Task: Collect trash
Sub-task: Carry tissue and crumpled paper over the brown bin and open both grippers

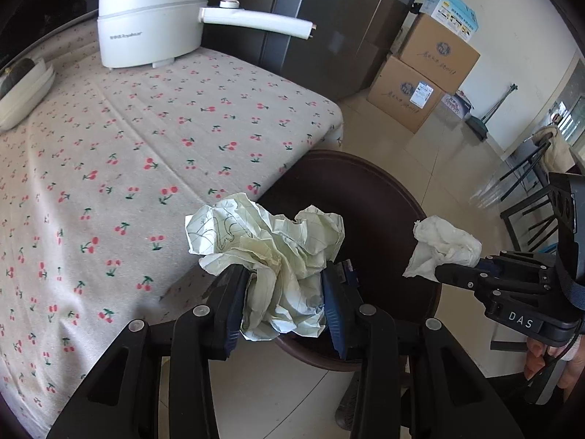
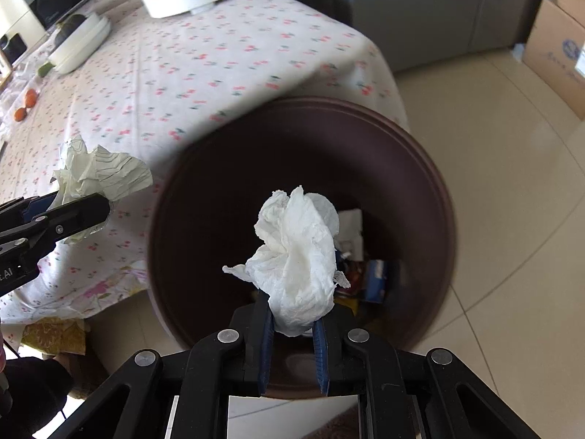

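My left gripper (image 1: pixel 285 292) is shut on a crumpled sheet of lined pale-green paper (image 1: pixel 270 252), held over the table's edge beside the dark brown trash bin (image 1: pixel 395 197). It also shows in the right wrist view (image 2: pixel 98 172). My right gripper (image 2: pixel 292 325) is shut on a crumpled white tissue (image 2: pixel 298 252), held above the open mouth of the bin (image 2: pixel 204 219). The right gripper (image 1: pixel 438 274) and tissue (image 1: pixel 444 248) show in the left wrist view over the bin's right rim. Wrappers lie inside the bin (image 2: pixel 373 274).
A table with a cherry-print cloth (image 1: pixel 146 146) carries a white electric pot (image 1: pixel 150 22) and a white dish (image 1: pixel 25 91). Oranges (image 2: pixel 27 104) lie at its far left. Cardboard boxes (image 1: pixel 420 73) and a grey refrigerator (image 1: pixel 329 18) stand on the tiled floor. Black chair frames (image 1: pixel 530 197) are at right.
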The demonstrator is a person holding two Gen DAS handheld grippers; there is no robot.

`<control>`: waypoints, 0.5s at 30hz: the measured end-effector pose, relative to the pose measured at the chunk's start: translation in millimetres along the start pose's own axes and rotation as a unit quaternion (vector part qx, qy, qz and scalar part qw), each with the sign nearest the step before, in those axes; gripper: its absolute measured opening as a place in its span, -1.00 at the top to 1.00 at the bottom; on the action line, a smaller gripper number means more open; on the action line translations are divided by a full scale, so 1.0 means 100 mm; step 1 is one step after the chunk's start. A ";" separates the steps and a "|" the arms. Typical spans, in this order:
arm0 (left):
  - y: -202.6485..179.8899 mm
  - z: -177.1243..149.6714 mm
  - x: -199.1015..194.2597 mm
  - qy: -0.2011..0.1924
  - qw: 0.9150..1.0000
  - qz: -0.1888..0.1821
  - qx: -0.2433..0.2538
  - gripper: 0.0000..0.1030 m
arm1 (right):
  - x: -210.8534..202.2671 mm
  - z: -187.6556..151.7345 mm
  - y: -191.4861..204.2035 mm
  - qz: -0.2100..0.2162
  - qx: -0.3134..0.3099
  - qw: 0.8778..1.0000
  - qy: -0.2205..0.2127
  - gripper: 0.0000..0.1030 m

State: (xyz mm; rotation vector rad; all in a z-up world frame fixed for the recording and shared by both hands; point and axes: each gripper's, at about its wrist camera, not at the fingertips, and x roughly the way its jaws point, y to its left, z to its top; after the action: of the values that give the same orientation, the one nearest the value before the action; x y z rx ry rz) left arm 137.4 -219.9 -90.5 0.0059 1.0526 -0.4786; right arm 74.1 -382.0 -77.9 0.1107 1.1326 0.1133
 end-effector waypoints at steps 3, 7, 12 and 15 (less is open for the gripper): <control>-0.07 0.01 0.09 0.005 1.000 0.000 0.008 0.17 | -0.01 -0.06 -0.15 -0.004 0.011 1.000 0.003 0.68; -0.12 0.04 0.17 0.006 1.000 -0.010 0.012 -0.04 | -0.03 -0.12 -0.33 -0.008 0.024 1.000 0.006 0.68; -0.13 0.05 0.30 0.024 1.000 0.017 0.007 -0.56 | -0.05 -0.17 -0.45 -0.005 0.036 0.999 0.008 0.68; -0.11 0.06 0.31 0.025 0.999 0.030 0.008 -0.70 | -0.05 -0.18 -0.47 -0.005 0.038 0.999 0.008 0.68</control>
State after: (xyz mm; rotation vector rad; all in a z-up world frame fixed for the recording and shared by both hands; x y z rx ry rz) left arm 150.5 -242.7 -111.5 0.0639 1.0939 -0.4344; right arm 57.4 -428.8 -87.5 0.1716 1.1540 0.0620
